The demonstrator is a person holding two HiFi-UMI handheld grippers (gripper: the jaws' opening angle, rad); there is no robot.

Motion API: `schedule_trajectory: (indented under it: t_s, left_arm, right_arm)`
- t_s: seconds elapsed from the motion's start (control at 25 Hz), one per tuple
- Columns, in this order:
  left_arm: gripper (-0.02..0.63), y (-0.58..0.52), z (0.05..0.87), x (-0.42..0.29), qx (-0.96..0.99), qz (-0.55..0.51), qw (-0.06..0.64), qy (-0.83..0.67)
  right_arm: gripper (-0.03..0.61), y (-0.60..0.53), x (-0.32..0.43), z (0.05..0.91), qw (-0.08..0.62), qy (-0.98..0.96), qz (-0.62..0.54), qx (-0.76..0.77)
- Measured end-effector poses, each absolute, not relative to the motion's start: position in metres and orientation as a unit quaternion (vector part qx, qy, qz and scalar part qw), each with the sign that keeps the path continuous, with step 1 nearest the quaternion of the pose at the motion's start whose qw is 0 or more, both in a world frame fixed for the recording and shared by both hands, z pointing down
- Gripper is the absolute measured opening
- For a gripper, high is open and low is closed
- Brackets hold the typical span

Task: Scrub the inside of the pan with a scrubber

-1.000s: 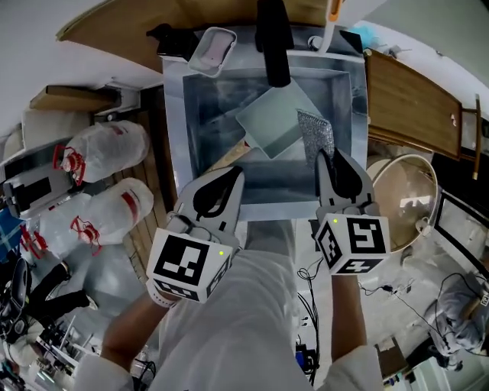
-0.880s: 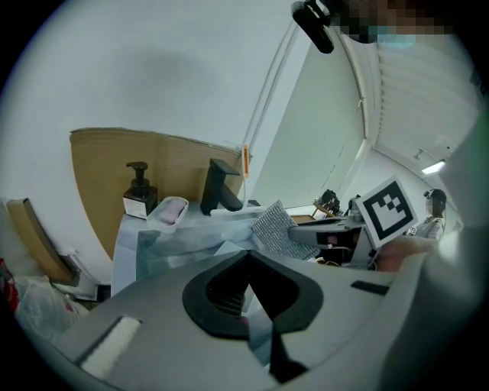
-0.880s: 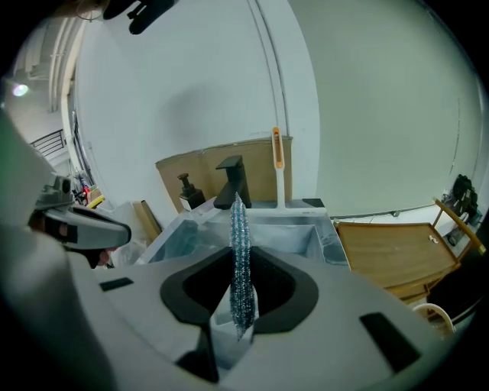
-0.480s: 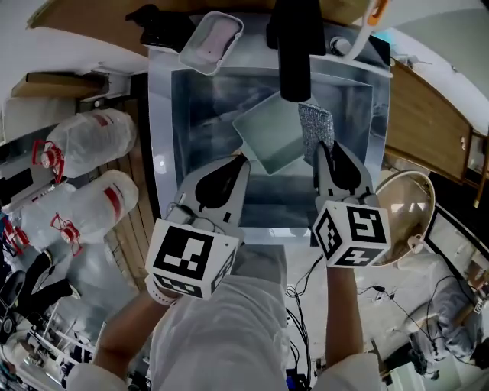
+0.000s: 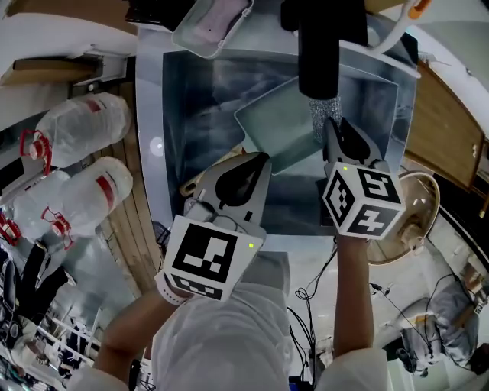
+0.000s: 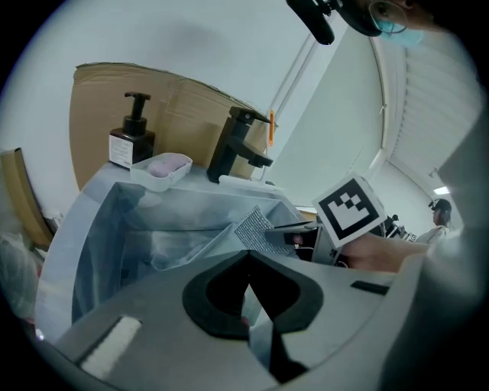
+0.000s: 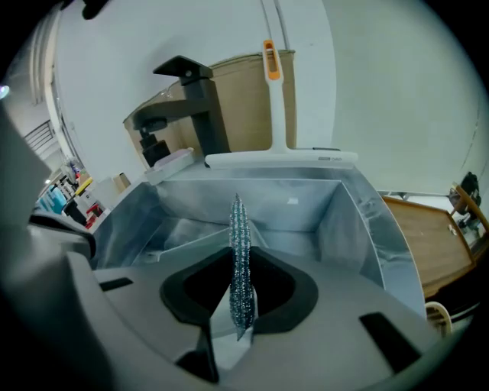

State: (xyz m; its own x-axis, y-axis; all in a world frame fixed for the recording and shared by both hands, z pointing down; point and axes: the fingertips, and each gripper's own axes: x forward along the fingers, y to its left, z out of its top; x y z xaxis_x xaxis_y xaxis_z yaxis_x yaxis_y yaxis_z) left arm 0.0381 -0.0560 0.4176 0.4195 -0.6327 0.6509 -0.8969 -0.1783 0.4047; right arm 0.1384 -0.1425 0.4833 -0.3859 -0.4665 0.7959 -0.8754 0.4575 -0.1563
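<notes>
There, right gripper (image 5: 331, 124) outstretched over pan (image 5: 276, 136), scrubber (image 5: 325, 111) between jaws.

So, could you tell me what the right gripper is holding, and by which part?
The right gripper holds the scrubber, pinched by its near edge. The rest of it stands free beyond the jaws.

**What the Views Keep Back**

In the head view, the black faucet (image 5: 317, 46) covers the upper end of the scrubber (image 5: 322, 114) and the 1 o'clock corner of the pan (image 5: 279, 130). The pan's handle runs under the left tongs (image 5: 256, 162), so the grip cannot be seen from there. The soap dish (image 5: 210, 23) at 12 o'clock is cut off by the top edge. In the left gripper view, the label print on the pump bottle (image 6: 128, 141) is too small to read.
</notes>
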Motion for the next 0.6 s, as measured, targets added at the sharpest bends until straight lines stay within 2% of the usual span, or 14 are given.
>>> schedule_trajectory:
  t_s: [0.6]
  left_arm:
    - [-0.006,-0.050,0.437,0.037,0.734,0.166,0.410,-0.516]
  right_arm:
    - [0.058,-0.177,0.143,0.530,0.371,-0.748,0.286,0.471]
